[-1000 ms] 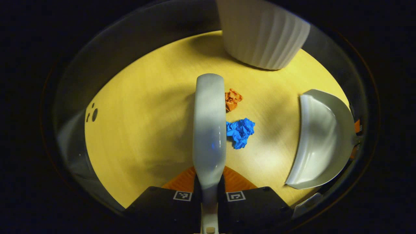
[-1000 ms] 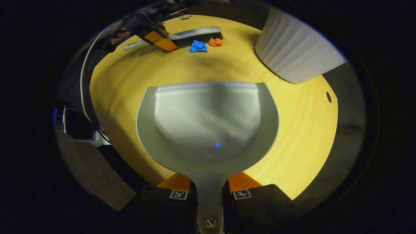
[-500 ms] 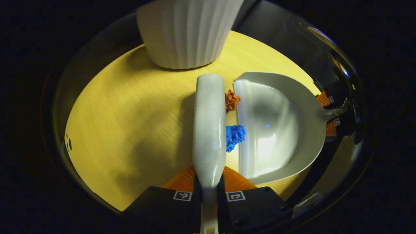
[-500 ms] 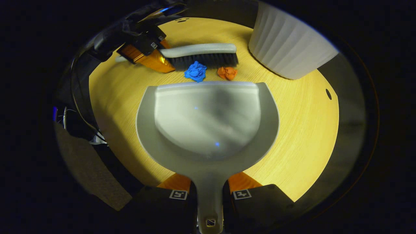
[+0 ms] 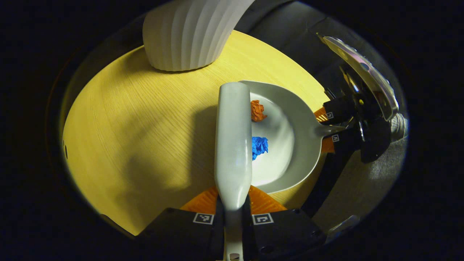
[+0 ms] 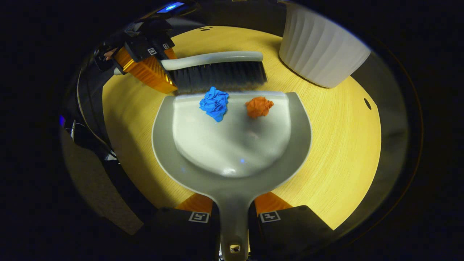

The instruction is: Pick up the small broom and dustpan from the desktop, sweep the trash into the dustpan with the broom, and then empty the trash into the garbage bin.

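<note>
Left gripper view first: the left tool (image 5: 233,203) is clamped tight on the broom (image 5: 233,137) handle, with the broom's back running straight up the middle. Right next to it sits the dustpan (image 5: 290,141) on the bench (image 5: 145,127), and both bits of trash are inside the pan, the orange wad (image 5: 257,110) farther up and the blue wad (image 5: 259,146) closer. The right tool (image 5: 330,127) is off at the pan's handle. The ribbed bin (image 5: 185,34) stands at the far end of the bench.

Right gripper view: the right tool is closed on the dustpan (image 6: 232,145) handle, one finger each side. The blue wad (image 6: 214,103) and orange wad (image 6: 259,107) lie just inside the pan's front lip, and the broom (image 6: 217,70) bristles are right against that lip. The left tool (image 6: 152,59) grips the broom's handle end. The bin (image 6: 320,50) is up right, apart from the pan.
</note>
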